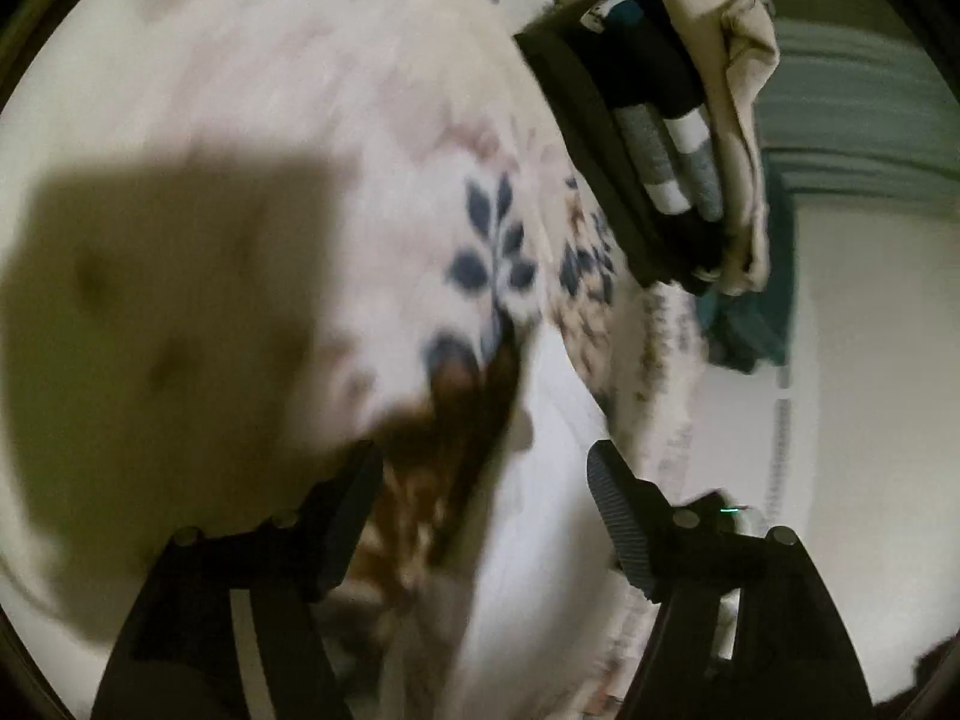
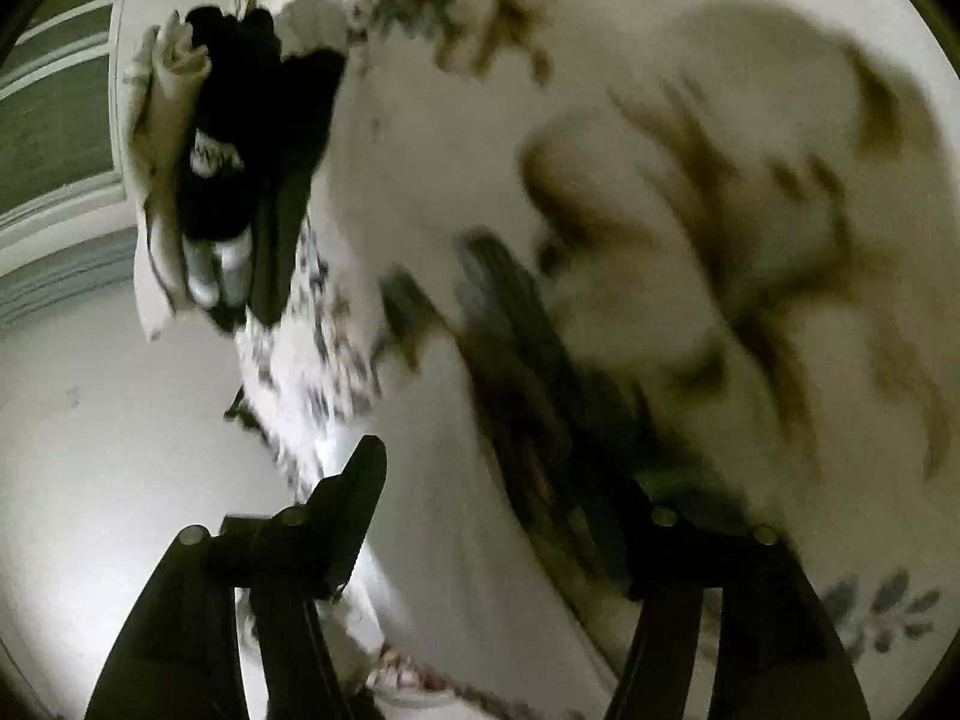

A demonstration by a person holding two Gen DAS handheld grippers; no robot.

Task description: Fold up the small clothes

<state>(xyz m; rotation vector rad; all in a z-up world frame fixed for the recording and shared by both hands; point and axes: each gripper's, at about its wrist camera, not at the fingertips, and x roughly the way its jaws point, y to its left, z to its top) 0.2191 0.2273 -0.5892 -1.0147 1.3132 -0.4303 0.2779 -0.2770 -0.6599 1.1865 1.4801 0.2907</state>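
Both the left gripper and the right gripper hang with jaws apart over the white floral bedspread, holding nothing. A careless sweep could knock over the pile of folded dark and beige clothes at the edge.

Bedspread: covers the bed and fills most of both wrist views. Pile of folded clothes: on the bedspread, at its edge. Floor: beyond that edge, beside the pile. Both grippers: over the bedspread, well apart from the pile.
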